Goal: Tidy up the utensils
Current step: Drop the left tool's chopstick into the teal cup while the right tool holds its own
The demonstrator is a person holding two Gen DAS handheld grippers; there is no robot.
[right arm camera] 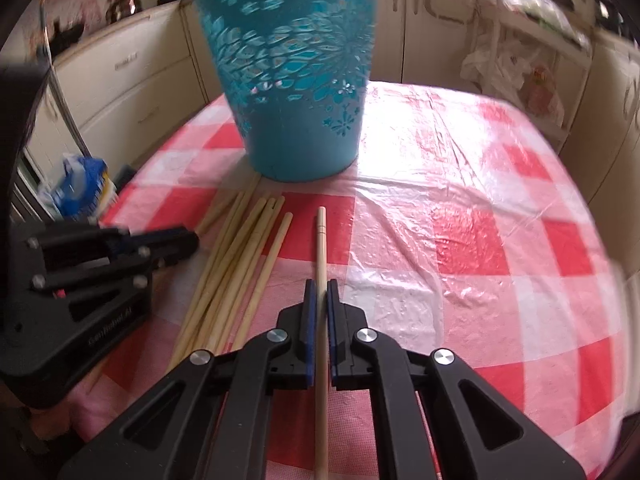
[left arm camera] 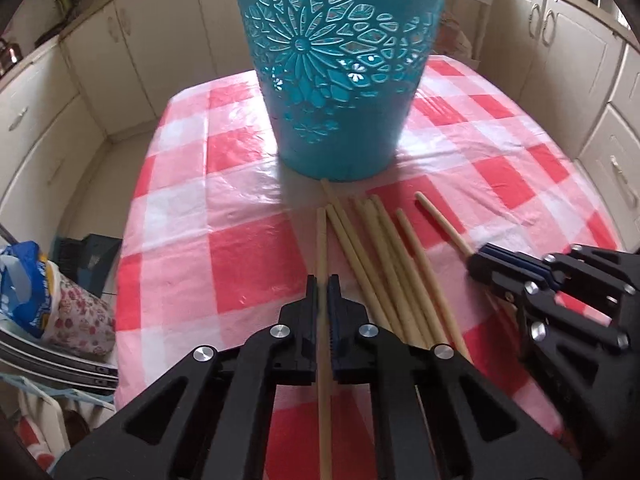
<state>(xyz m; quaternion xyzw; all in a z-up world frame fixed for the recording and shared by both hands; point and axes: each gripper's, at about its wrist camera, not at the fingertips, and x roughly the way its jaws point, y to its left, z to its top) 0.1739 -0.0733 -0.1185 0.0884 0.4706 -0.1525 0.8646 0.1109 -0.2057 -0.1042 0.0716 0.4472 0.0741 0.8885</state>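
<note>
Left wrist view: the left gripper (left arm camera: 322, 286) is clamped on one pale wooden chopstick (left arm camera: 321, 240); the right gripper (right arm camera: 321, 290) pinches another chopstick (right arm camera: 321, 240). Loose chopsticks (left arm camera: 384, 264) lie between, the teal perforated plastic bucket (left arm camera: 336, 80) at twelve o'clock. Such thin sticks, gripped low, could swivel or catch its rim.

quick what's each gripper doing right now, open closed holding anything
Left gripper: closed on one chopstick.
Right gripper: closed on another chopstick.
</note>
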